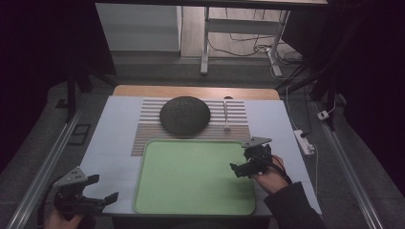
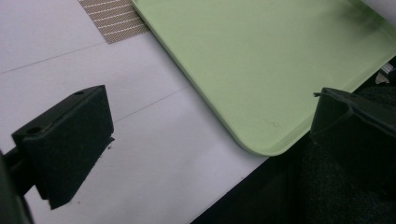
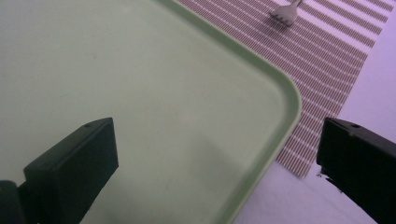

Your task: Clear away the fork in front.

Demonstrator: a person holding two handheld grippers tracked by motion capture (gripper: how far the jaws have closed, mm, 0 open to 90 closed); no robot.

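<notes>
White table [image 1: 114, 143], green tray [image 1: 191, 176]; left gripper [image 1: 98, 191], right gripper [image 1: 240, 161] wide apart, empty.

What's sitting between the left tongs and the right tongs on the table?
The green tray lies between the left tongs and the right tongs, with nothing on it, plus a strip of bare white tabletop on the left side. The high view shows this.

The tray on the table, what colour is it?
Pale green tray, best seen in the high view.

Pale green tray [image 1: 143, 191]; brown-white striped mat [image 1: 143, 131]; dark grey bowl [image 1: 185, 114].
</notes>
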